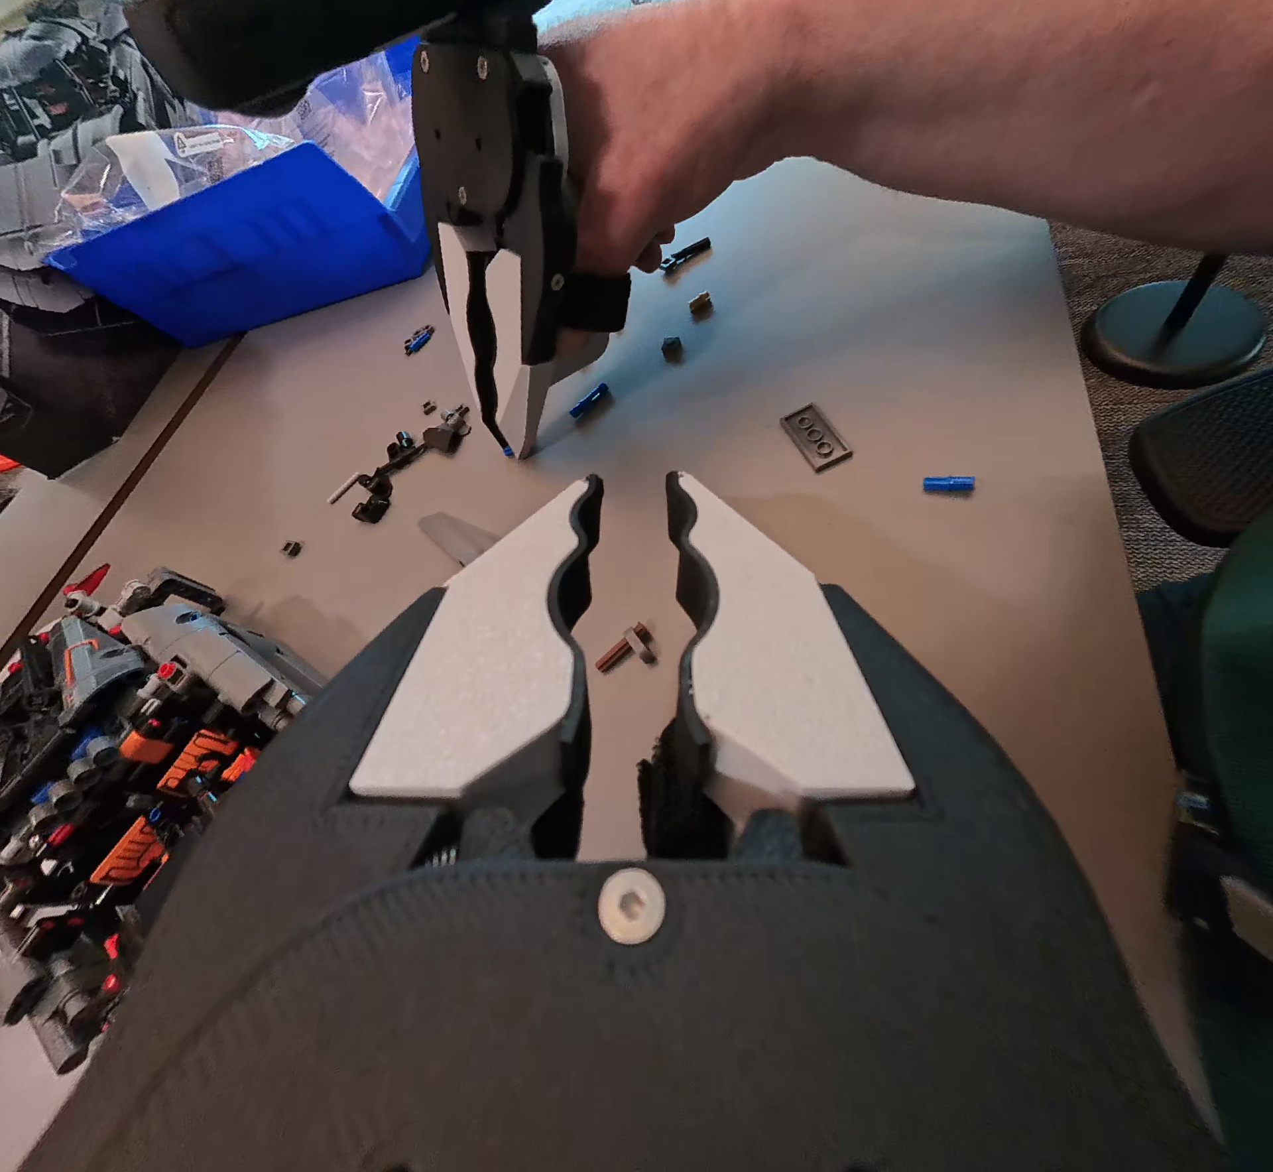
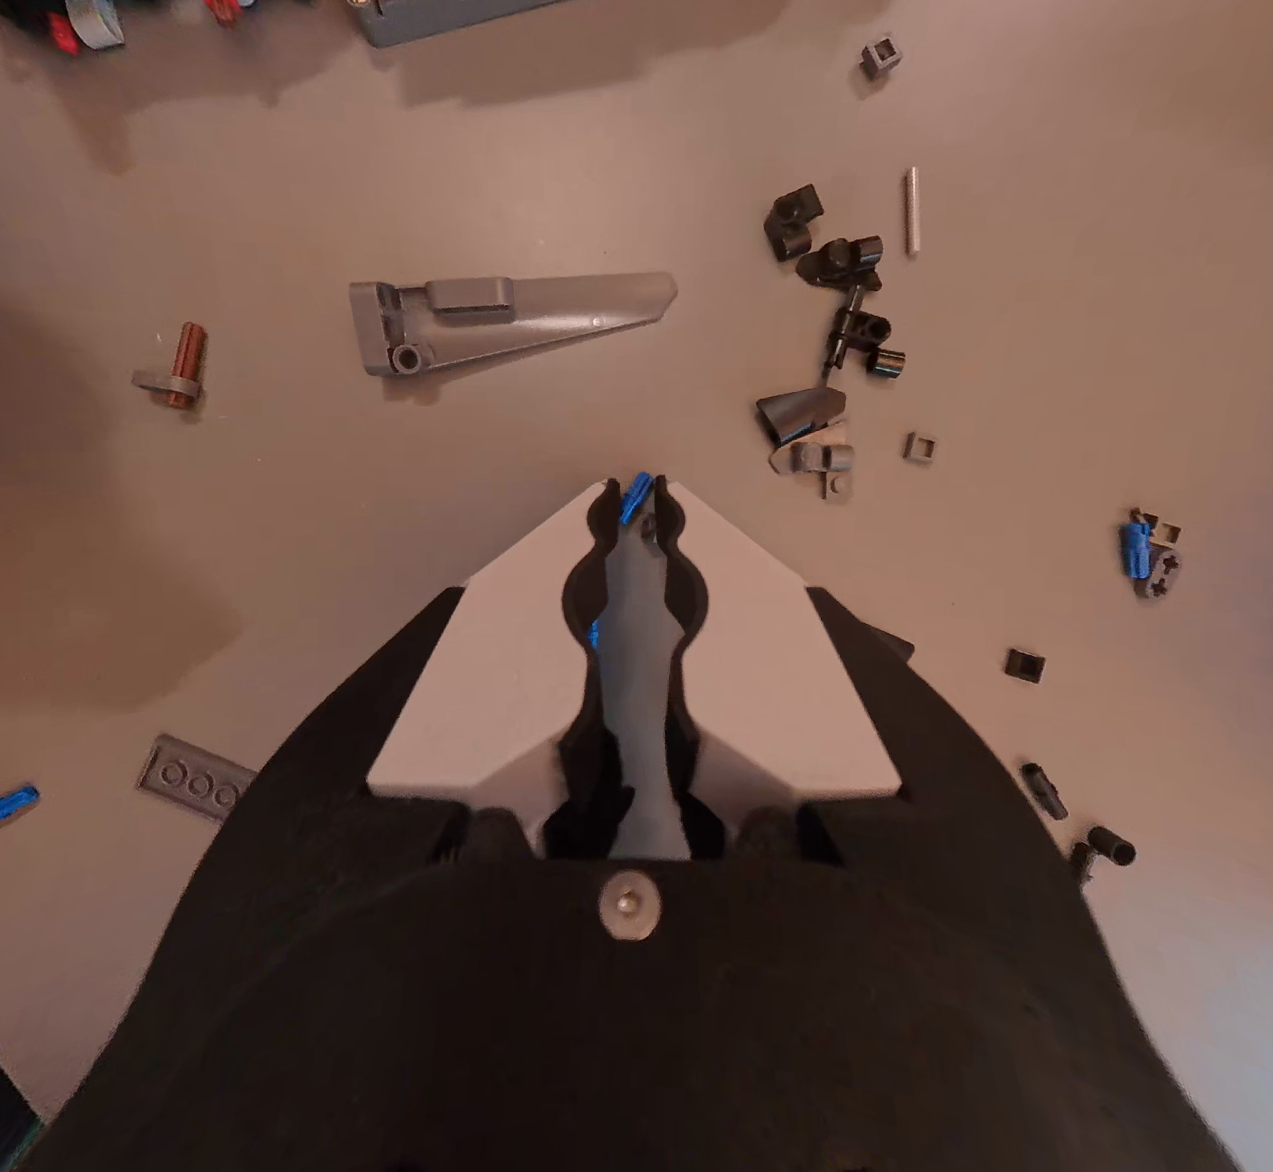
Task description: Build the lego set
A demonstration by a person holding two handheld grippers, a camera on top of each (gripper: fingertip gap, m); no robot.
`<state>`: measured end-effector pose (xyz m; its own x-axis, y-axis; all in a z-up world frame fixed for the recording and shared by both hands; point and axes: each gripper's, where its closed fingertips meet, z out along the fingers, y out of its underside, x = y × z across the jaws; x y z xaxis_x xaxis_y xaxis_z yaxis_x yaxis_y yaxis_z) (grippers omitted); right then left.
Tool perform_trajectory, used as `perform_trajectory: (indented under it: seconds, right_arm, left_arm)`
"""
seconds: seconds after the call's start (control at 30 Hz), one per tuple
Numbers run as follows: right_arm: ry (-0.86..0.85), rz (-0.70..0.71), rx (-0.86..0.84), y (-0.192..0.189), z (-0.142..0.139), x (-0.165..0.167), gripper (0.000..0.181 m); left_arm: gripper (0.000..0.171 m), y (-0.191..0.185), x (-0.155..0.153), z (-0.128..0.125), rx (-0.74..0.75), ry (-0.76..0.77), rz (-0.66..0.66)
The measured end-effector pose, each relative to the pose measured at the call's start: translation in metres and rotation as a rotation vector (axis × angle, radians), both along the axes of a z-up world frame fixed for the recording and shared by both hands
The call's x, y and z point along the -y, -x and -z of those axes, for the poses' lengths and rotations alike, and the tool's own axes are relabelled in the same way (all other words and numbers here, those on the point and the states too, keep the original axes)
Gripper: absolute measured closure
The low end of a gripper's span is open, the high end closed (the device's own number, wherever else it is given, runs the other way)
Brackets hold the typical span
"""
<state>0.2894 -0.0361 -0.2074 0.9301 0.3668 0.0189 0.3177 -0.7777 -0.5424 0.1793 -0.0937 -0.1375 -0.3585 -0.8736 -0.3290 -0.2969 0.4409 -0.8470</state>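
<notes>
Picking up a blue pin off the table: right gripper closing narrow on it, pin pinched slantwise at the very tips, tips touching the tabletop. Left gripper hovering parted and empty, just short of the right one. Next, probably: lifting without twisting the pin out, then carrying toward the grey wing panel or the part-built model.

The table is plain pale grey. Both grippers have white fingers with black pads and black bodies. The right gripper pinches a bright blue pin. A blue bin stands at the table's far left corner. The built model by the left edge is grey with orange, red and blue details. A flat plate is dark grey.
</notes>
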Motion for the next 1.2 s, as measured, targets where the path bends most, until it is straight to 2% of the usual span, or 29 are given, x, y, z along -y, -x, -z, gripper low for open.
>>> perform_trajectory:
  seconds: [0.1,0.3,0.4,0.53,0.7,0.9,1.03,1.2]
  right_arm:
    - [-0.006,-0.010,-0.004,0.001,0.000,-0.001,0.179]
    - [-0.035,-0.026,-0.058,0.011,-0.006,0.001,0.178]
    - [-0.062,-0.062,-0.097,0.025,-0.016,0.009,0.178]
    - [-0.097,-0.121,-0.135,0.044,-0.027,0.020,0.178]
    - [-0.125,-0.138,-0.152,0.053,-0.030,0.028,0.179]
    - [-0.163,-0.149,-0.163,0.058,-0.034,0.034,0.179]
    - [-0.184,-0.159,-0.174,0.061,-0.036,0.037,0.179]
    - [-0.197,-0.166,-0.184,0.058,-0.036,0.038,0.179]
  left_arm:
    - [0.154,0.000,-0.013,0.002,-0.014,0.004,-0.051]
    - [0.151,0.016,-0.057,-0.016,0.001,0.105,-0.178]
    - [0.148,0.029,-0.067,-0.006,-0.079,0.113,-0.207]
    - [0.143,0.038,-0.055,0.021,-0.207,0.153,-0.198]
    - [0.138,0.029,-0.032,0.043,-0.307,0.117,-0.208]
    - [0.134,0.019,-0.030,0.066,-0.416,0.104,-0.275]
    - [0.143,0.011,-0.029,0.068,-0.412,0.073,-0.293]
    - [0.168,0.005,-0.030,0.070,-0.417,0.020,-0.284]
